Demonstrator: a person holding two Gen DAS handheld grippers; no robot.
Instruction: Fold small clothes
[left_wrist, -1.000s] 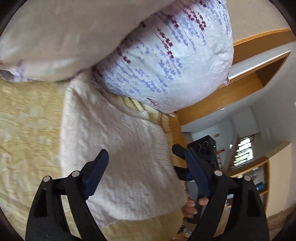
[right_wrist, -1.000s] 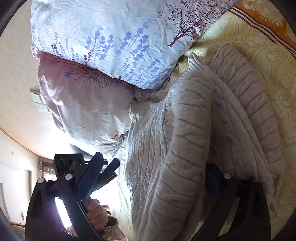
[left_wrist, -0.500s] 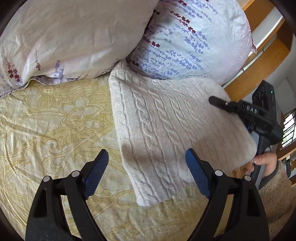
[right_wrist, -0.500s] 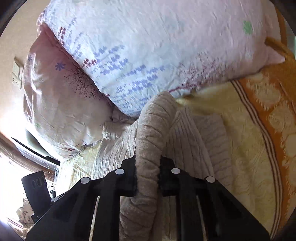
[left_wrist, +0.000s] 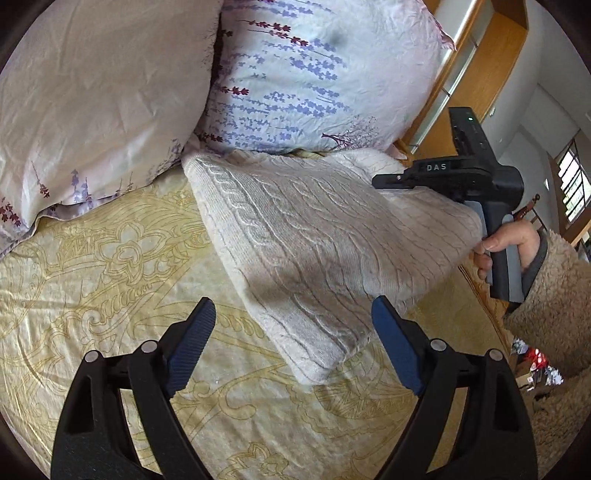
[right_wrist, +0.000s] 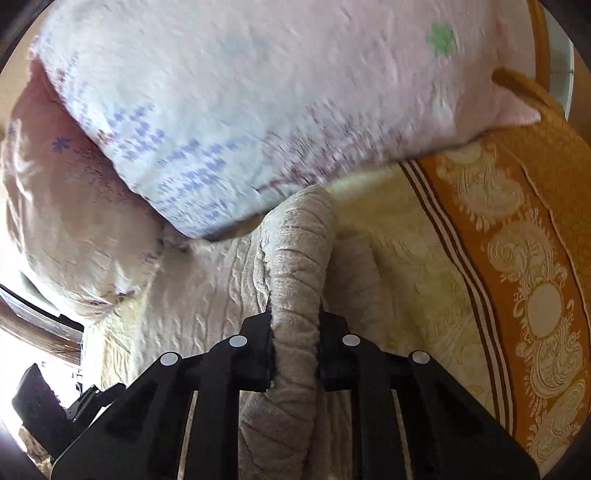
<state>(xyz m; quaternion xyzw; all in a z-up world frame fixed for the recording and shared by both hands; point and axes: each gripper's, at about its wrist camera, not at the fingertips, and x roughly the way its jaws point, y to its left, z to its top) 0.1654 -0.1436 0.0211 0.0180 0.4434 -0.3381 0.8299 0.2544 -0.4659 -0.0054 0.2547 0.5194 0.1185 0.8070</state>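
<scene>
Right wrist view shows the right gripper (right_wrist: 295, 350) pinching a fold of the sweater (left_wrist: 317, 236) on the bed (left_wrist: 92, 277) as its jaws ease apart, so it may slip, while the left gripper (left_wrist: 293, 350) gapes empty.

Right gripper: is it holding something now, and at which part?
The right gripper, jaws opening, has a rolled fold of the cream knit sweater's edge between its pads. The left gripper is open and holds nothing.

Both wrist views angled down, close over bed (left_wrist: 110, 295) — share sweater (left_wrist: 314, 240), pillows (left_wrist: 314, 74).
</scene>
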